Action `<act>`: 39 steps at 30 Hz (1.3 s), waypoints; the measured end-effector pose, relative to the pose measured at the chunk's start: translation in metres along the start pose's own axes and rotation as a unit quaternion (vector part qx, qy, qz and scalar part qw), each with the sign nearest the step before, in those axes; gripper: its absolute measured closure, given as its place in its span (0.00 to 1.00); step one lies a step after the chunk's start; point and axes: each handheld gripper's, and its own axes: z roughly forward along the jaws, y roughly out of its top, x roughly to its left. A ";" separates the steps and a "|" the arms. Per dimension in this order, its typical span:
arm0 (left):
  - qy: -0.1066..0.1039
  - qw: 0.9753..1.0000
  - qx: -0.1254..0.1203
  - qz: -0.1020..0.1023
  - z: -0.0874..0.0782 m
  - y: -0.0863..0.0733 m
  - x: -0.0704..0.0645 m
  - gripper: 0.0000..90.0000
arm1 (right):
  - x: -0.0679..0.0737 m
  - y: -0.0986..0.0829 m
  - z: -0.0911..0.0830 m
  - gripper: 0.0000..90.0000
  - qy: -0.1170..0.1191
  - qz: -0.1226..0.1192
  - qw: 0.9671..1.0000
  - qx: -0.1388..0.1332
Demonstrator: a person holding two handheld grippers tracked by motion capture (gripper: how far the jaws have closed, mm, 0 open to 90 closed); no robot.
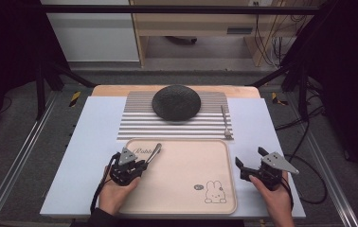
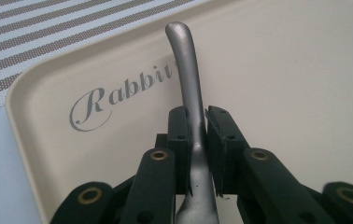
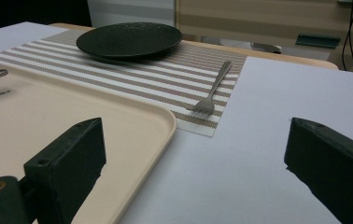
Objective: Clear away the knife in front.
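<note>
the left gripper (image 1: 145, 163) clamps a metal utensil handle (image 2: 189, 88) over the tray (image 1: 215, 208) — lift it level, carry it to the striped mat (image 1: 134, 124) opposite the fork (image 1: 225, 122); the right gripper (image 1: 249, 163) gapes idle.

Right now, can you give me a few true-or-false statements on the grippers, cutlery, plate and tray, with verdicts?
1. The left gripper is shut on a metal handle. True.
2. The right gripper holds the fork. False: its jaws stand open and empty; the fork lies on the striped mat.
3. The plate sits on the tray. False: it sits on the mat.
4. The tray bears a rabbit drawing. True.
5. The handle is above the tray. True.
</note>
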 end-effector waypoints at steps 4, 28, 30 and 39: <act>0.002 1.000 0.003 0.001 0.000 -0.001 0.000 0.89 | 0.000 0.000 0.000 0.06 0.000 0.000 1.000 0.000; -0.003 1.000 0.030 -0.009 0.009 -0.006 -0.001 0.89 | 0.000 0.000 0.000 0.06 -0.001 0.000 1.000 0.000; -0.005 0.999 0.033 -0.009 0.011 -0.006 -0.004 0.89 | 0.000 0.000 0.000 0.06 -0.001 -0.001 1.000 0.000; -0.003 0.999 0.040 -0.004 0.016 -0.006 -0.011 0.89 | 0.000 0.000 0.000 0.06 0.002 0.000 1.000 0.001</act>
